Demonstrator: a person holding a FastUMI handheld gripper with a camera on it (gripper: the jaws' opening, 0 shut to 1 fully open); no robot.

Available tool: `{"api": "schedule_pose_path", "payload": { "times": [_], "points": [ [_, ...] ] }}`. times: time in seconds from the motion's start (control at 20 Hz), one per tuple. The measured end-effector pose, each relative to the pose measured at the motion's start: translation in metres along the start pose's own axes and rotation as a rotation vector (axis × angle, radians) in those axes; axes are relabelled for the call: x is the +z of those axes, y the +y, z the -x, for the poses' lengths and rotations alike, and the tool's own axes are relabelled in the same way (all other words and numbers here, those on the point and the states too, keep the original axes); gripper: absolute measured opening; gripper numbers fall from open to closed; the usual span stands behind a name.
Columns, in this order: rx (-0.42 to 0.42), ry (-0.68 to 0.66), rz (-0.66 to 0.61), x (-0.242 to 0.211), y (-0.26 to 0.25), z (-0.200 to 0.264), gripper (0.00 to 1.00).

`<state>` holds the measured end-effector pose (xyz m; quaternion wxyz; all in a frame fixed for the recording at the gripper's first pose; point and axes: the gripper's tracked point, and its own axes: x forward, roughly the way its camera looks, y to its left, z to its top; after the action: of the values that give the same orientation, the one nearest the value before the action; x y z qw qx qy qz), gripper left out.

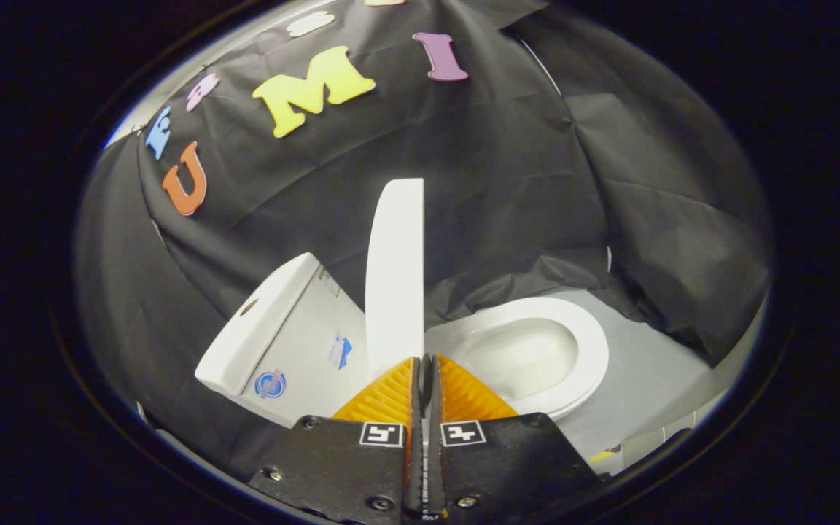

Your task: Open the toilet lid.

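The white toilet lid [394, 270] stands raised and nearly edge-on, rising straight up from just beyond my fingertips. My gripper [424, 359] is shut, its two fingers pressed together with nothing visible between them, their tips right at the lid's lower end. On one side of the lid lies the open seat ring and bowl [537, 357], uncovered. On the other side sits the white tank [274, 343], with round and blue stickers on its face. The lid's hinge is hidden behind my fingers.
Black cloth hangs close behind and around the toilet. A pale grey floor [653, 372] spreads past the bowl, with a small yellow mark near its edge.
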<state>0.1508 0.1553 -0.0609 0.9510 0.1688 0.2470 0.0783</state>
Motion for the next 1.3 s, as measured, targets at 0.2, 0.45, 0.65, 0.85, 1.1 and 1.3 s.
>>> {"api": "schedule_pose_path", "payload": {
  "times": [0.2, 0.45, 0.65, 0.85, 1.1, 1.3],
  "points": [
    [-0.003, 0.008, 0.045, -0.001, 0.018, 0.000, 0.06],
    [-0.004, 0.015, 0.085, -0.003, 0.042, 0.000, 0.06],
    [0.005, 0.025, 0.124, -0.008, 0.058, 0.001, 0.06],
    [0.021, 0.035, 0.144, -0.011, 0.075, 0.001, 0.07],
    [0.042, 0.045, 0.169, -0.017, 0.097, -0.004, 0.07],
    [0.054, 0.058, 0.184, -0.022, 0.110, -0.006, 0.07]
  ]
}}
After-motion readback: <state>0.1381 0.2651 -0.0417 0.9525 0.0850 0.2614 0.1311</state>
